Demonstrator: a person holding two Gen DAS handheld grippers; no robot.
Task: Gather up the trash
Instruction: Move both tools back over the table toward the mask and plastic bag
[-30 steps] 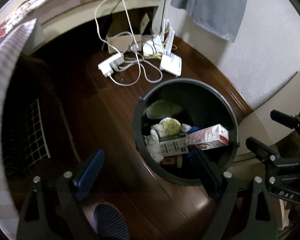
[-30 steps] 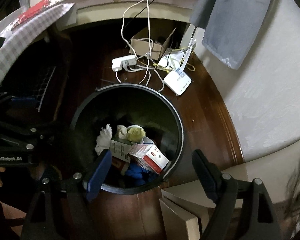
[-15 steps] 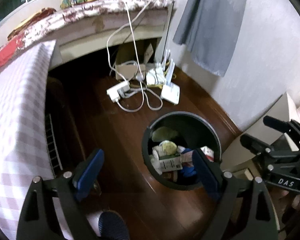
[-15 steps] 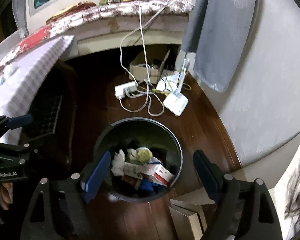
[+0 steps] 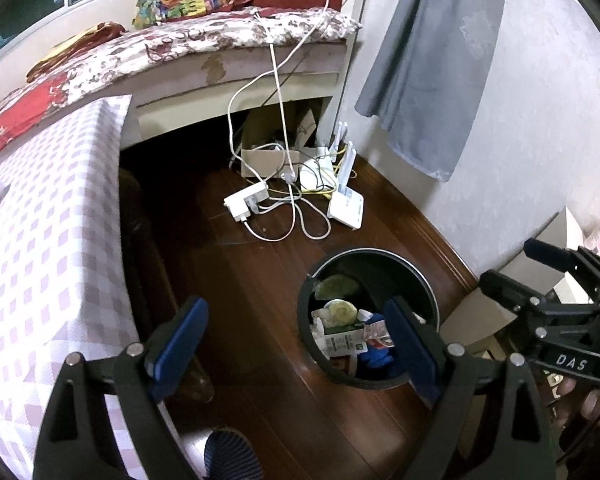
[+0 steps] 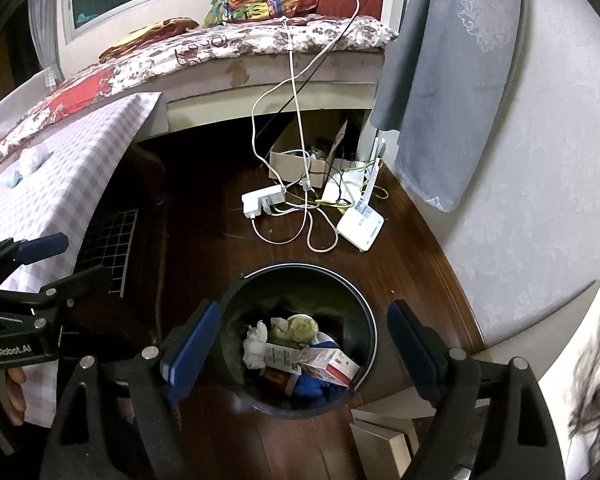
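Observation:
A black round trash bin [image 5: 380, 253] stands on the dark wood floor, holding a green-and-white carton [image 5: 344, 342], a red-and-white carton [image 6: 332, 366], crumpled white tissue [image 6: 256, 344] and something blue [image 6: 312, 390]. My left gripper [image 5: 296, 340] hovers high above the floor just left of the bin, open, with nothing between its blue pads. My right gripper [image 6: 304, 350] hangs over the bin [image 6: 300, 267], also open and holding nothing. Each gripper shows in the other's view: the right gripper [image 5: 520, 268] at the right edge, the left gripper [image 6: 60, 262] at the left edge.
A table with a checked cloth [image 5: 40, 240] stands left of the bin, with crumpled tissue [image 6: 32, 158] on it. Behind the bin lie a power strip [image 5: 246, 202], cables, a router [image 5: 346, 206] and a cardboard box [image 5: 264, 160] under a bed [image 5: 220, 40]. A grey cloth [image 5: 432, 60] hangs on the wall.
Both grippers have risen away from the bin, which now looks smaller and lower in each view. The bed, window and tabletop have come into view. The trash in the bin has not moved.

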